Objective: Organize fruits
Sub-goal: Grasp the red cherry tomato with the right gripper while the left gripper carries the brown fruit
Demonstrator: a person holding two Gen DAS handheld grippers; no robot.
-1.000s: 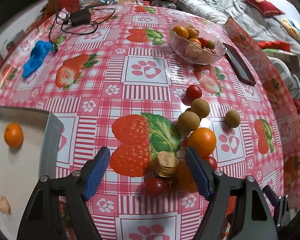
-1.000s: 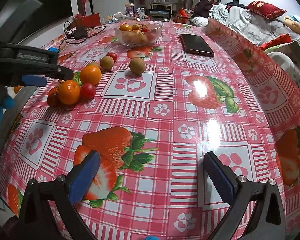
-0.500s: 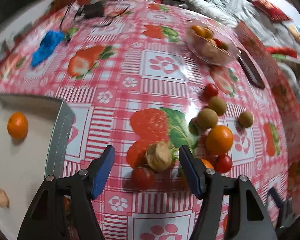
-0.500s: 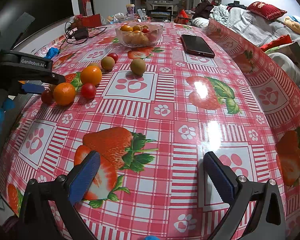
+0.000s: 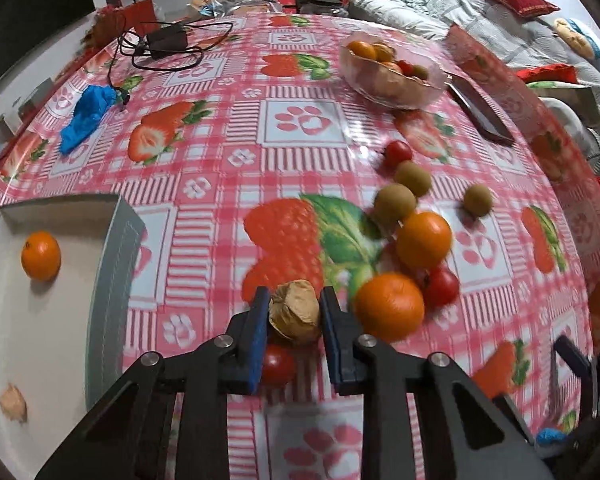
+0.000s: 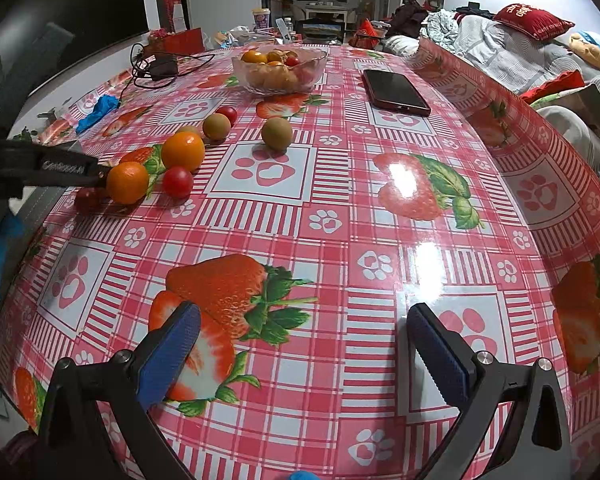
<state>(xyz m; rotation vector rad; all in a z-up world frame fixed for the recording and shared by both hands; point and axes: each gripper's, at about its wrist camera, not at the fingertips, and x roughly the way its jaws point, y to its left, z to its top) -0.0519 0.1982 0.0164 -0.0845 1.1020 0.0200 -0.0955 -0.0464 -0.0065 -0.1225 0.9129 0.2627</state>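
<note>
A red-and-white checked oilcloth printed with strawberries and paw prints (image 6: 260,172) covers the tabletop. A dark smartphone in a red case (image 6: 396,91) lies flat toward its right side. At the far left a black power adapter (image 5: 167,41) sits among its looped cable, near a crumpled blue item (image 5: 85,118), possibly a glove. Beyond the tabletop, a red embroidered cushion (image 6: 538,19) rests on heaped bedding.

left tongs (image 5: 294,314) nearly closed, right tongs (image 6: 303,344) wide apart
</note>
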